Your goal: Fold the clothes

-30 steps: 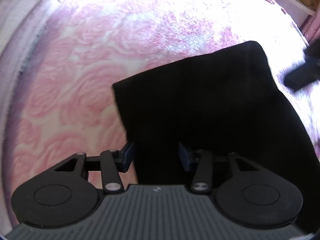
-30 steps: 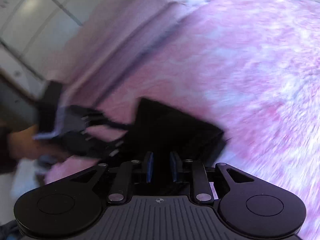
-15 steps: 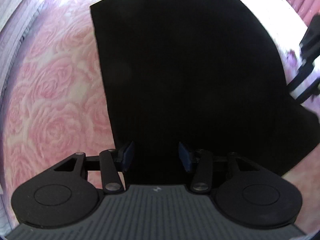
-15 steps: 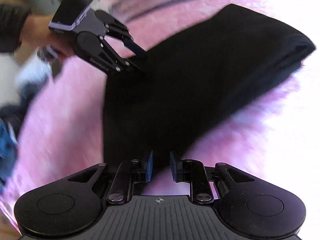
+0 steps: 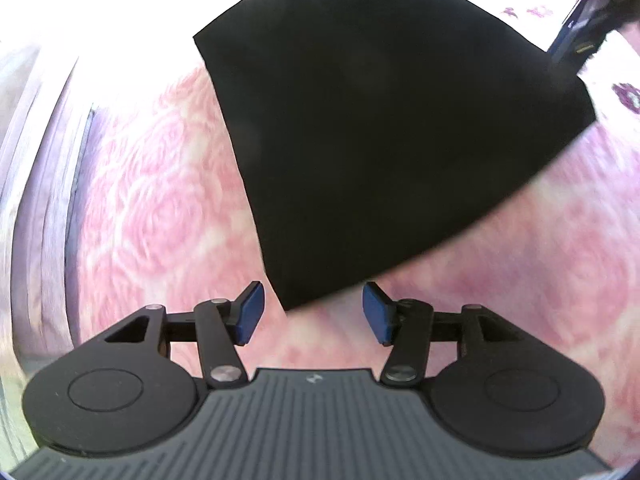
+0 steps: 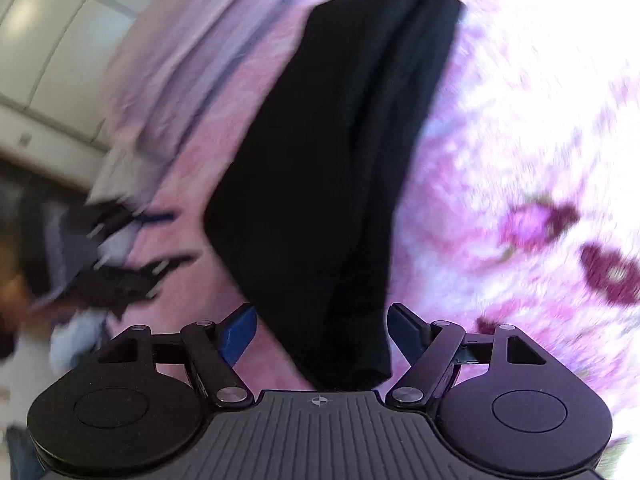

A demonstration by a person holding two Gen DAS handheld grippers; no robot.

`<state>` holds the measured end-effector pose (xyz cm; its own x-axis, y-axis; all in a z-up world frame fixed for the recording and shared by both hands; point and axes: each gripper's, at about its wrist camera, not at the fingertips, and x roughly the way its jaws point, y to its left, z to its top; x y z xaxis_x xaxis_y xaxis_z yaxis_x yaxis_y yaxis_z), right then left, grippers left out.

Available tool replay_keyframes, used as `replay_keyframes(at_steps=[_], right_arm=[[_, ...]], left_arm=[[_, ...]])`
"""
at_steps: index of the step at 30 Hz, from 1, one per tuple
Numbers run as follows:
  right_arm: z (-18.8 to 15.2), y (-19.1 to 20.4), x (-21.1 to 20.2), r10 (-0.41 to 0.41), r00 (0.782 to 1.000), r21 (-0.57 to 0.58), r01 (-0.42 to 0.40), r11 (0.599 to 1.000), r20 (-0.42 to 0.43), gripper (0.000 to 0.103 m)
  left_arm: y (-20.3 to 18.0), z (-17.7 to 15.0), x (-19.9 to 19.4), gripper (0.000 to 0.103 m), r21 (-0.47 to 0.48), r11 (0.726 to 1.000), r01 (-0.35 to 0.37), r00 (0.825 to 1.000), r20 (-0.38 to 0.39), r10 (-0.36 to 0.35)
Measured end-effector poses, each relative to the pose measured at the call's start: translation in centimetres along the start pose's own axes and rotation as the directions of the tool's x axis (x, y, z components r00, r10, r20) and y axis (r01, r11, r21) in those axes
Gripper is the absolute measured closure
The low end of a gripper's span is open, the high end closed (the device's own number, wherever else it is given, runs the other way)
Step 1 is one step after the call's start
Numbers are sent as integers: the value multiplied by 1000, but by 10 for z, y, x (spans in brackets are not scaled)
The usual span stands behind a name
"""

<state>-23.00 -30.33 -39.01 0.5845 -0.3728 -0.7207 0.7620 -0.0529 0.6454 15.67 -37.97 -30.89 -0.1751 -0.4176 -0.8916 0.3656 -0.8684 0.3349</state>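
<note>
A black folded garment (image 5: 380,120) lies flat on the pink rose-print bedspread (image 5: 160,200). My left gripper (image 5: 314,314) is open. The garment's near corner ends just ahead of the blue pads (image 5: 252,312) and touches neither. In the right wrist view the garment (image 6: 340,160) runs away from me as a long folded strip. Its near end lies between the jaws of my right gripper (image 6: 322,330), which are opening wide, and the pads stand clear of the cloth. The right gripper (image 5: 576,36) shows at the garment's far corner, and the left gripper (image 6: 120,256) is a blur beside the strip.
A pale pink blanket (image 6: 180,60) is bunched along the bed's far side, with a white panelled wall (image 6: 48,40) behind it. Dark purple flowers (image 6: 608,272) mark the bedspread on the right. A person's hand (image 6: 12,292) shows blurred at the left edge.
My right gripper went from nearly shut on the garment's edge to wide apart, letting it go. My left gripper drew back off the cloth, so only its corner now lies ahead of the pads.
</note>
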Motion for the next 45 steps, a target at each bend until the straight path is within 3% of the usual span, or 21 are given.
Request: replay_keyframes(at_steps=[3, 5, 8, 13, 17, 20, 24, 27, 28, 29, 31, 33, 36, 39, 43, 44, 45], right_arm=[[-3, -7, 14, -4, 1000, 89, 2, 996, 24, 30], [2, -9, 16, -4, 1000, 97, 3, 995, 8, 77], [19, -21, 5, 29, 998, 114, -23, 993, -48, 87], [85, -38, -68, -33, 986, -39, 27, 999, -161, 89], [157, -77, -135, -193, 945, -248, 127, 960, -263, 89], [220, -112, -177, -340, 915, -362, 249, 898, -216, 89], [268, -149, -197, -398, 909, -391, 325, 861, -121, 89], [266, -157, -204, -392, 919, -389, 349, 853, -36, 88], [260, -151, -199, -385, 923, -383, 355, 853, -4, 79], [250, -147, -197, -373, 927, -367, 357, 859, 29, 58], [227, -148, -206, -335, 939, -308, 342, 888, 78, 34], [197, -156, -217, -271, 958, -213, 285, 935, 95, 34], [155, -174, -211, -181, 979, -37, 185, 982, 92, 34], [133, -190, -195, -118, 981, 114, 101, 988, 154, 34], [139, -210, -166, -77, 963, 246, 12, 969, 257, 34], [144, -214, -160, -79, 959, 279, 0, 960, 271, 56], [151, -217, -157, -85, 961, 304, 1, 953, 265, 65]], left_arm=[[-14, -15, -5, 53, -35, 999, 10, 1000, 9, -10], [-25, -22, -8, 53, -49, 999, 19, 1000, 14, -18], [-39, -25, -14, 53, -58, 998, 31, 999, 25, -30], [-58, -9, -38, 53, -82, 996, 41, 997, 73, -35], [-75, 16, -51, 53, -101, 993, 62, 993, 108, -51], [-90, 45, -53, 53, -83, 994, 67, 991, 120, -57], [-111, 88, -42, 53, -67, 997, 44, 993, 111, -36], [-115, 120, -34, 53, -34, 999, -8, 994, 111, 12], [-114, 129, -29, 53, -12, 999, -34, 993, 110, 35], [-113, 138, -24, 53, 23, 998, -62, 992, 108, 59], [-109, 152, -12, 52, 93, 990, -108, 989, 114, 98], [-103, 166, -1, 51, 158, 976, -152, 983, 125, 133], [-84, 179, 13, 46, 151, 975, -160, 980, 143, 139], [-65, 191, 27, 45, 124, 981, -147, 983, 126, 131], [-51, 197, 51, 42, 146, 983, -111, 993, 45, 106], [-52, 195, 58, 42, 173, 980, -100, 995, 19, 98], [-53, 192, 63, 42, 201, 976, -88, 996, -2, 90]])
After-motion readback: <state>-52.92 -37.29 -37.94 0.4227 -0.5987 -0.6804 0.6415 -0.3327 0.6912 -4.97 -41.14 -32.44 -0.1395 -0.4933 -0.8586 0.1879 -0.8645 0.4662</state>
